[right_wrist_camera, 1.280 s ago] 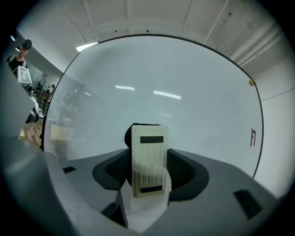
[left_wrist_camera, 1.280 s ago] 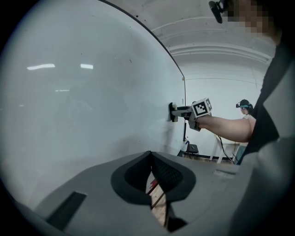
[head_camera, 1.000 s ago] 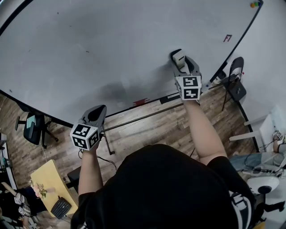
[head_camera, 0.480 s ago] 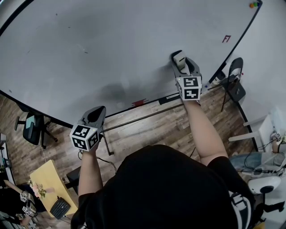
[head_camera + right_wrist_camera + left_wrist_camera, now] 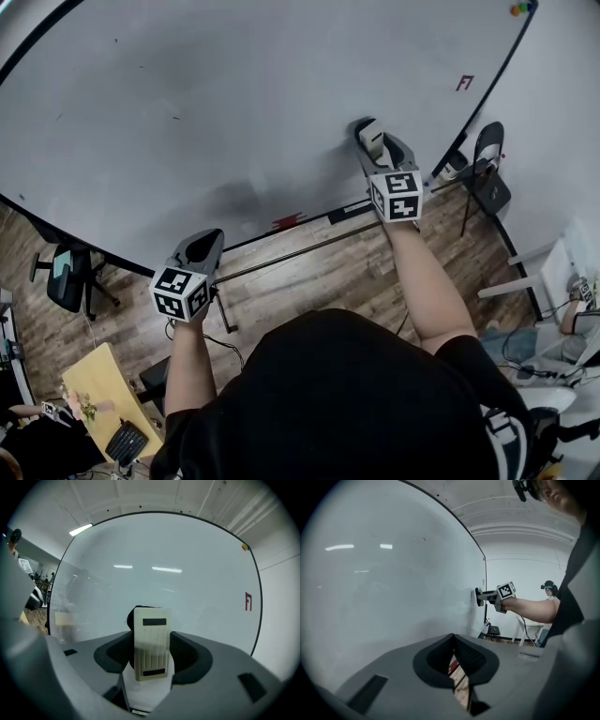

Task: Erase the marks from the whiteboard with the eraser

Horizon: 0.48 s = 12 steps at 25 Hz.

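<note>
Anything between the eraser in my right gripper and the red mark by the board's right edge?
Nothing visible. The cream rectangular eraser, held in the right gripper, has only bare white whiteboard between it and the small red mark to its upper right.

Wood-plank floor [image 5: 309,272] underfoot. Black office chair [image 5: 67,277] at left, dark folding chair [image 5: 493,187] at right. Yellow tabletop [image 5: 92,380] carries a keyboard [image 5: 126,439].
</note>
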Available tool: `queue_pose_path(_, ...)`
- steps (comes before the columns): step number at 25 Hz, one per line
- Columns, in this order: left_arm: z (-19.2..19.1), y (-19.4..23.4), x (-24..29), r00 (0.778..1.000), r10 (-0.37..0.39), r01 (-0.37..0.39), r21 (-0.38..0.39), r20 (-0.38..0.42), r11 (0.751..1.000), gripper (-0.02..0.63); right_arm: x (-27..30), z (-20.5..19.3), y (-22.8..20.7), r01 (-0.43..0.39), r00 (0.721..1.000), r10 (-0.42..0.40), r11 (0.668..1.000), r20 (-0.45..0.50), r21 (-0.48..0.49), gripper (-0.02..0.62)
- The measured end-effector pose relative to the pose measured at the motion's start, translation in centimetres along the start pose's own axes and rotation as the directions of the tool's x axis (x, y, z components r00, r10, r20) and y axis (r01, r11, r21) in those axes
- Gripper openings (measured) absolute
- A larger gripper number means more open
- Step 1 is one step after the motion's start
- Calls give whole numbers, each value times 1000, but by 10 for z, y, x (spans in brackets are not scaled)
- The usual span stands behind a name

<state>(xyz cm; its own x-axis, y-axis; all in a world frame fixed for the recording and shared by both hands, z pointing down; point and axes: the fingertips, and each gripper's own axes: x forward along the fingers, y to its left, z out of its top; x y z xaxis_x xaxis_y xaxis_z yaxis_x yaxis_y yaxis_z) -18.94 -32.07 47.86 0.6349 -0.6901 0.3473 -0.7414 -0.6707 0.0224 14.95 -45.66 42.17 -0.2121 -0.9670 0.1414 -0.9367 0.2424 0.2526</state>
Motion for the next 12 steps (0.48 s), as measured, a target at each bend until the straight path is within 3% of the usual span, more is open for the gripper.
queue_pose_path(12, 13, -22, 9, 999, -32, 32, 28, 7, 999, 12, -39, -11, 1, -18, 1000, 18, 1000, -6, -2, 236)
